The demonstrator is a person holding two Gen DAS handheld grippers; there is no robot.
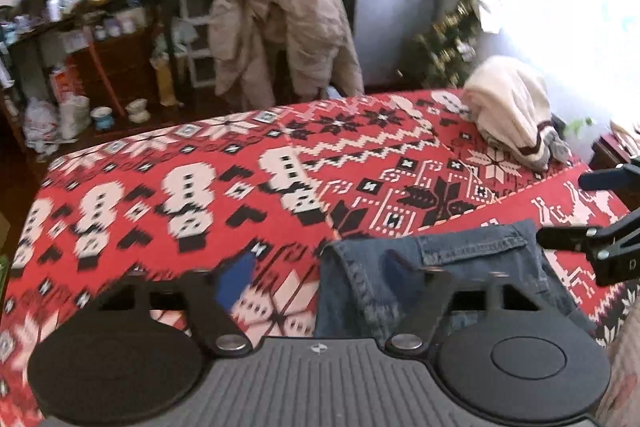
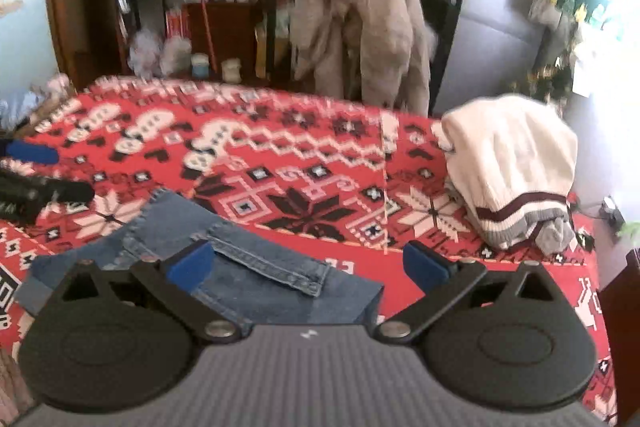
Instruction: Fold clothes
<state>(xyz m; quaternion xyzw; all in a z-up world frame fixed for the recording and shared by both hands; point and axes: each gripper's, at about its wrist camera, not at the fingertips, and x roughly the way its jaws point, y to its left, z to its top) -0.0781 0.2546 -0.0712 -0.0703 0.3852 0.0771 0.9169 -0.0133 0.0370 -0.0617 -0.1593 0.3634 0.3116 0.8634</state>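
denim garment (image 2: 240,267) under wide-apart right hand-held gripper (image 2: 308,263) (left hand-held gripper (image 1: 316,275) likewise spread, empty)

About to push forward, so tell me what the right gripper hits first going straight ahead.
Probably the denim garment, lying right under the open right gripper; if it passes above that, the red patterned cover beyond. Depth is hard to judge.

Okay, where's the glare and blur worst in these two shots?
Left wrist view: the upper right corner is blown out white above the cream sweater, and the shelves at left smear with motion blur. Right wrist view: softer overall, the patterned red cloth blurs along its far edge.
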